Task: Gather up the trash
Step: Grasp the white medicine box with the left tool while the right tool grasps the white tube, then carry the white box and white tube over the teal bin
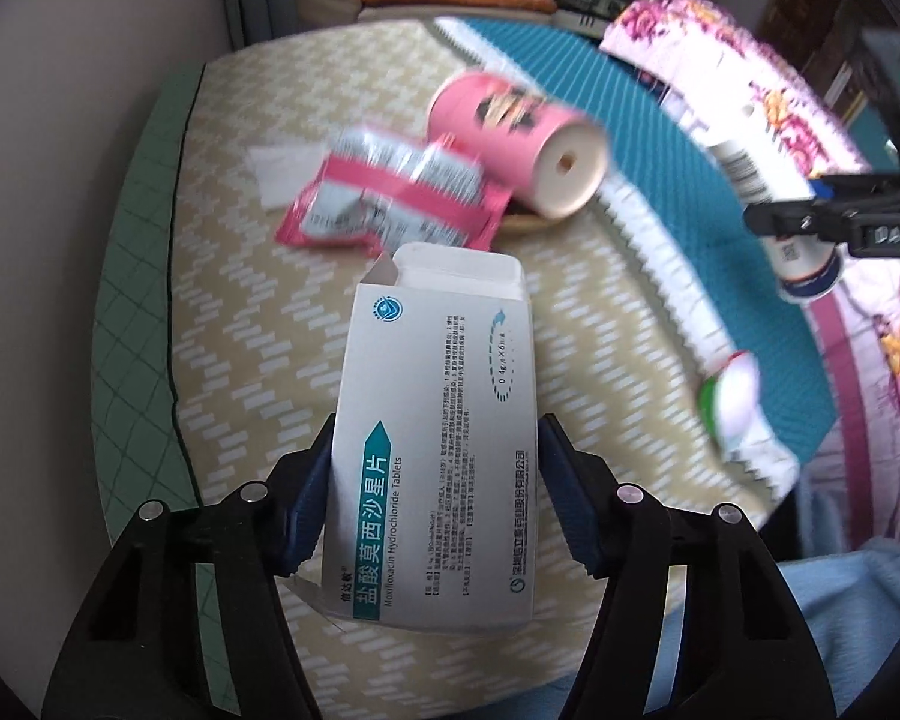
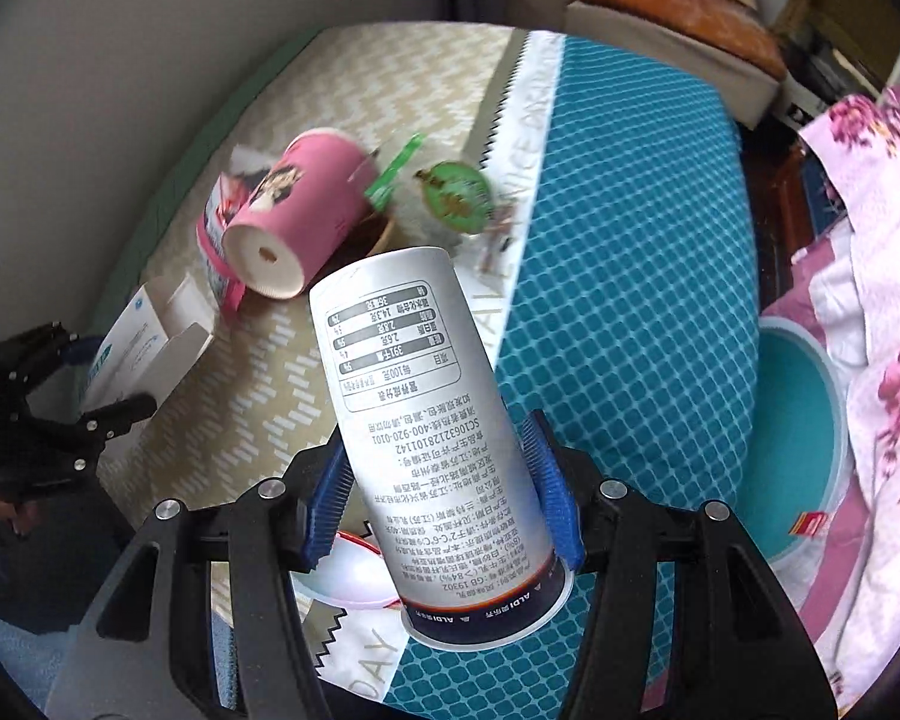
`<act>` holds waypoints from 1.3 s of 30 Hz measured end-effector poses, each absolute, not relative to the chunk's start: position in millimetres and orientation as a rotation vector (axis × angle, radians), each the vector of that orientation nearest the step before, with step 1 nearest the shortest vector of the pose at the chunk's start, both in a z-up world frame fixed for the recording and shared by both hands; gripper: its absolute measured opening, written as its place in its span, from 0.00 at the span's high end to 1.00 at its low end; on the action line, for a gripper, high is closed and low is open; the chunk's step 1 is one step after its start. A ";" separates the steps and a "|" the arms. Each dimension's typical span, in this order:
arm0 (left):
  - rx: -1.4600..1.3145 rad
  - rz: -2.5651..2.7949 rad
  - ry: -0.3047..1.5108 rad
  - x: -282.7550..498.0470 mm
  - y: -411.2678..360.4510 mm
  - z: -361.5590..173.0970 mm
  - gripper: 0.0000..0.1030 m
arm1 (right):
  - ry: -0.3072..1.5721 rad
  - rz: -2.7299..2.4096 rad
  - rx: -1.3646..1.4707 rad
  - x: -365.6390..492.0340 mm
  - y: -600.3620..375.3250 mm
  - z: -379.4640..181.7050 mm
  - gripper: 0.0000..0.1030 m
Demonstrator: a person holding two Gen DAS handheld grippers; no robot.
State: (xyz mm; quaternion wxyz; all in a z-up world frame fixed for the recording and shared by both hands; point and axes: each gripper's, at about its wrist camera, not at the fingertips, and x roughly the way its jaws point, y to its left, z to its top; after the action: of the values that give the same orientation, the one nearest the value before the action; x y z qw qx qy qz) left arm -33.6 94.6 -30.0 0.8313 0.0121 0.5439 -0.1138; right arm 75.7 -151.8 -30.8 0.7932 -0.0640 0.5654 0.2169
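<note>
My left gripper is shut on a white medicine box with teal lettering, its top flap open, lifted above the beige mat. My right gripper is shut on a tall white printed cup, tilted, with its dark-rimmed mouth toward the camera. On the mat beyond lie a pink paper cup on its side, a pink and white wrapper, a white tissue, a round green lid and a green sachet.
A teal bin with a pale rim stands at the right, beside a pink floral quilt. A teal quilted mat covers the right half of the bed. A wall runs along the left.
</note>
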 end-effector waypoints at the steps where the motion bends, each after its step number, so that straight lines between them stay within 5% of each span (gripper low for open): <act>1: 0.020 -0.244 1.146 -33.5 93.5 -25.2 0.38 | 1.211 0.462 -0.118 77.6 -156.1 -30.2 0.49; 12: 0.028 -0.363 1.061 -12.7 20.0 19.4 0.39 | 1.166 0.379 0.111 70.8 -223.9 -15.7 0.49; 39: 0.224 -0.590 1.129 96.1 -223.3 -12.6 0.39 | 1.059 0.098 0.465 77.7 -434.4 -31.4 0.49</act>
State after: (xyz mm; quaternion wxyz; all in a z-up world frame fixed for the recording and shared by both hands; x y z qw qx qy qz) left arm 96.1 -223.3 -12.6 0.7980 0.1043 0.5261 -0.2750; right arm 77.7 -434.4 -31.4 0.8364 0.2196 0.5001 0.0464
